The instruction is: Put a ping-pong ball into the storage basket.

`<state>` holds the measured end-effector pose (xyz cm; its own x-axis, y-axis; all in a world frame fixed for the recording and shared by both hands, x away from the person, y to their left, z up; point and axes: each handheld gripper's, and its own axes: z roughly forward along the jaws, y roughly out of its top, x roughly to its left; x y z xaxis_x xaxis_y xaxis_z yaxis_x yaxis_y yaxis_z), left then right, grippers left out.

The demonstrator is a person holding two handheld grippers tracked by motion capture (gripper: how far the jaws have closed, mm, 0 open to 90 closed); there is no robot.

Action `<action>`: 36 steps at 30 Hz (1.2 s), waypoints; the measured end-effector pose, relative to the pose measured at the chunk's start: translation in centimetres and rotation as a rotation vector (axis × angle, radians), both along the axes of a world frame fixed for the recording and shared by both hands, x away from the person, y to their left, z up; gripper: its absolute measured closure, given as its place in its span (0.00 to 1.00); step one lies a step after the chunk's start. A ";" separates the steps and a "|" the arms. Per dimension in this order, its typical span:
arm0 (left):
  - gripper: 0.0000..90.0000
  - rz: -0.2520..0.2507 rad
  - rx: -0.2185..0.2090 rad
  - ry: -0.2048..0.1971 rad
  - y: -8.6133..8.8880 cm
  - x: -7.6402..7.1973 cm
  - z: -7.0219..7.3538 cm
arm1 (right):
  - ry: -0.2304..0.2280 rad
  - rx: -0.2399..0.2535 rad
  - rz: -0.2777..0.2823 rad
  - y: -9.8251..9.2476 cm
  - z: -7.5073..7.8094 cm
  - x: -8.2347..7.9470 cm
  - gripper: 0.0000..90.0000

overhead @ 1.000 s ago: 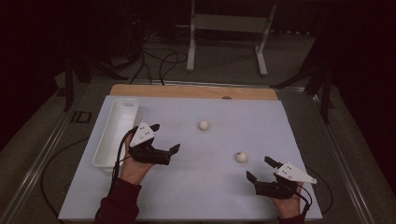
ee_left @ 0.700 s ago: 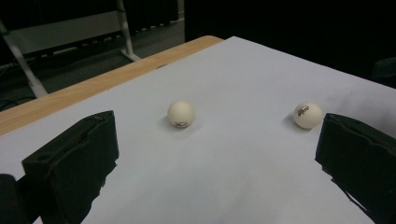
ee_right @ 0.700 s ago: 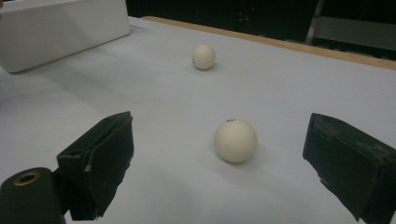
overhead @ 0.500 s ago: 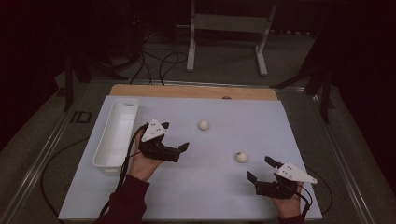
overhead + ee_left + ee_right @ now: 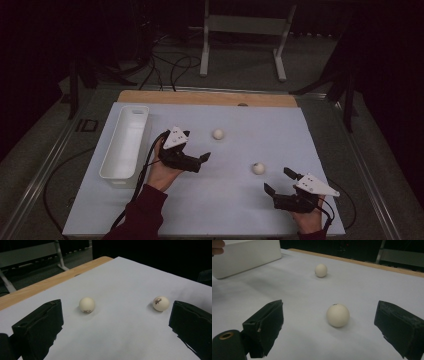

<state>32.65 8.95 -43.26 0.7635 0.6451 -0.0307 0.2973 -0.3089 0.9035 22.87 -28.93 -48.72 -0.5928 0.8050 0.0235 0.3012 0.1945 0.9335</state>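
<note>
Lying straight ahead of the right gripper point(image 5: 278, 181), the nearer ping-pong ball point(image 5: 258, 168) sits between its wide-open fingers. The left gripper point(image 5: 196, 156), fingers also wide, points toward the farther ball point(image 5: 217, 134).

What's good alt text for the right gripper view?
A white ball lies on the pale table sheet ahead of the right gripper, between its two black jaws, which stand wide open and clear of it. A second white ball rests farther off, and a white tray sits at the upper left.

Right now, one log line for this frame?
left tongs: open, empty | right tongs: open, empty | two small white balls: far, near, on table
</note>
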 end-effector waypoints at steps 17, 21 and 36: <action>0.00 -0.050 0.030 0.008 -2.3 0.7 0.1 | 0.008 -0.002 -0.001 0.1 -0.1 0.1 0.10; 0.00 -0.065 0.035 0.007 -2.9 0.8 0.2 | 0.008 -0.002 -0.001 0.1 -0.1 0.1 0.10; 0.00 -0.096 0.045 0.007 -4.5 1.3 0.5 | 0.009 -0.003 -0.001 0.0 0.0 0.1 0.10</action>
